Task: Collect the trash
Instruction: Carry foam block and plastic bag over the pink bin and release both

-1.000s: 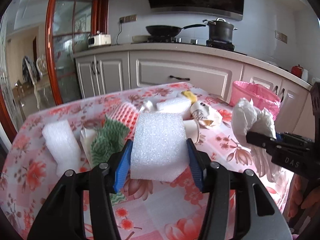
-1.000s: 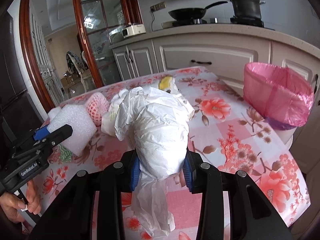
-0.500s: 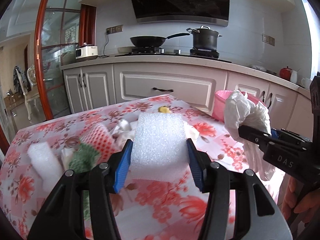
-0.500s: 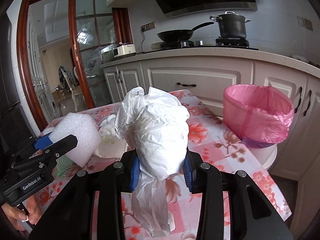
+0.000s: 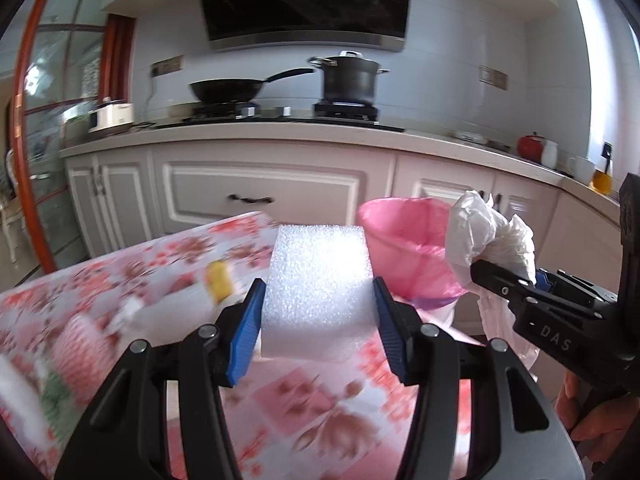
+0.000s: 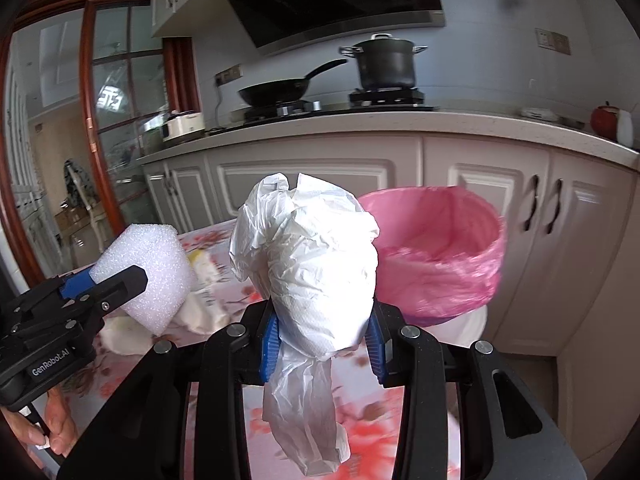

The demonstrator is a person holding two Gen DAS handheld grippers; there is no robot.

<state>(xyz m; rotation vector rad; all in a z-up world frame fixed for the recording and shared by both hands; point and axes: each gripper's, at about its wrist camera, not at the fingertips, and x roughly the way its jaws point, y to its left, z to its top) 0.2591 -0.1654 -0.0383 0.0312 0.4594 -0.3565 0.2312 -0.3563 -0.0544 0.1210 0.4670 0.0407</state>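
A: What trash is in hand right now?

B: Two pieces. The white foam block sits clamped between the blue pads of the left gripper, held up above the floral tablecloth. The crumpled white plastic bag is pinched between the blue pads of the right gripper, with a loose tail of it hanging down below the jaws.

A: So both sets of fingers are closed on something?

B: Yes, each pair presses on its load from both sides.

A: Where is the bin?

B: The bin lined with a pink bag stands just past the far edge of the table, in front of the white cabinets. In the right wrist view it is directly behind and to the right of the plastic bag; in the left wrist view it shows between the foam block and the bag.

A: Any writing to read?

B: On the side of the right gripper, seen from the left wrist camera, "DAS". On the left gripper, seen from the right wrist camera, "GenRobot.AI".

A: Anything left on the table?

B: A yellow item and some pale scraps, all blurred. Behind, a black frying pan and a dark pot stand on the stove.
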